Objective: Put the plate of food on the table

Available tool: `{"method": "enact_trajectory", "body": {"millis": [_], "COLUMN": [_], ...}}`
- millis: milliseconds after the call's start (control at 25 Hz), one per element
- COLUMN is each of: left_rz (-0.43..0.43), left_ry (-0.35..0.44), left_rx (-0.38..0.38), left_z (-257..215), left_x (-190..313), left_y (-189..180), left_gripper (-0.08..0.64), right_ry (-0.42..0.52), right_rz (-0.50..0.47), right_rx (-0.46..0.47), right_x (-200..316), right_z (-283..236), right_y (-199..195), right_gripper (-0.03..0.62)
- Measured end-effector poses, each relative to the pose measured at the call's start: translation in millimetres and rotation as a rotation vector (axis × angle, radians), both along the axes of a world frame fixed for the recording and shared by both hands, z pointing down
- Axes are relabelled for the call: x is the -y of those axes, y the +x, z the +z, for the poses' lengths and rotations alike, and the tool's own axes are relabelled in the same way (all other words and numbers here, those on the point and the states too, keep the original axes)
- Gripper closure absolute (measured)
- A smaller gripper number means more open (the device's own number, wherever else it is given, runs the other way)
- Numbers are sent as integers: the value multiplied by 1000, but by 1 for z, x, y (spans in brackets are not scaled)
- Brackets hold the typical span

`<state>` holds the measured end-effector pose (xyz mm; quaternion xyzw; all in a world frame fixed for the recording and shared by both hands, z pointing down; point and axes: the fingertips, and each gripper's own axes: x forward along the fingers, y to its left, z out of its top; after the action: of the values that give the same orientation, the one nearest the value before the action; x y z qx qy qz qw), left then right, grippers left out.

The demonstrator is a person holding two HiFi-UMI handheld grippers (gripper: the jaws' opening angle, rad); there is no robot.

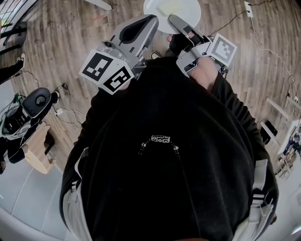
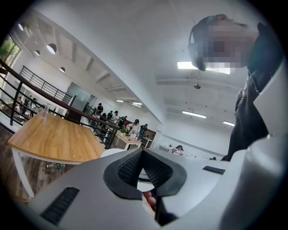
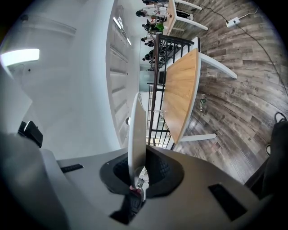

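Beyond the plate, wooden table, railing

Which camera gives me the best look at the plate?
The head view: it looks down onto the plate, with pale food on it, though the frame's top edge cuts it. The right gripper view shows it edge-on, clamped in the right gripper. The left gripper view shows only a white sliver, probably its rim.
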<state>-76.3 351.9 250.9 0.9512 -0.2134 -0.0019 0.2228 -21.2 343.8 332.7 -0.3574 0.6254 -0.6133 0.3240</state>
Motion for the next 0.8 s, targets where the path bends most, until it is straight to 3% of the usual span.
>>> {"method": "enact_trajectory", "body": {"millis": [400, 800], "left_rz": [-30, -84], "left_ry": [-20, -36], "left_rx": [7, 1], "left_z": [9, 13], "left_x": [42, 104], "left_y": [11, 30], "left_gripper": [555, 555], "right_ry": [-37, -38], "right_rz": [-12, -89], "right_rx": [19, 28], "right_x": [41, 107], "right_z": [15, 21], "right_y": [14, 30], "right_gripper": [566, 566]}}
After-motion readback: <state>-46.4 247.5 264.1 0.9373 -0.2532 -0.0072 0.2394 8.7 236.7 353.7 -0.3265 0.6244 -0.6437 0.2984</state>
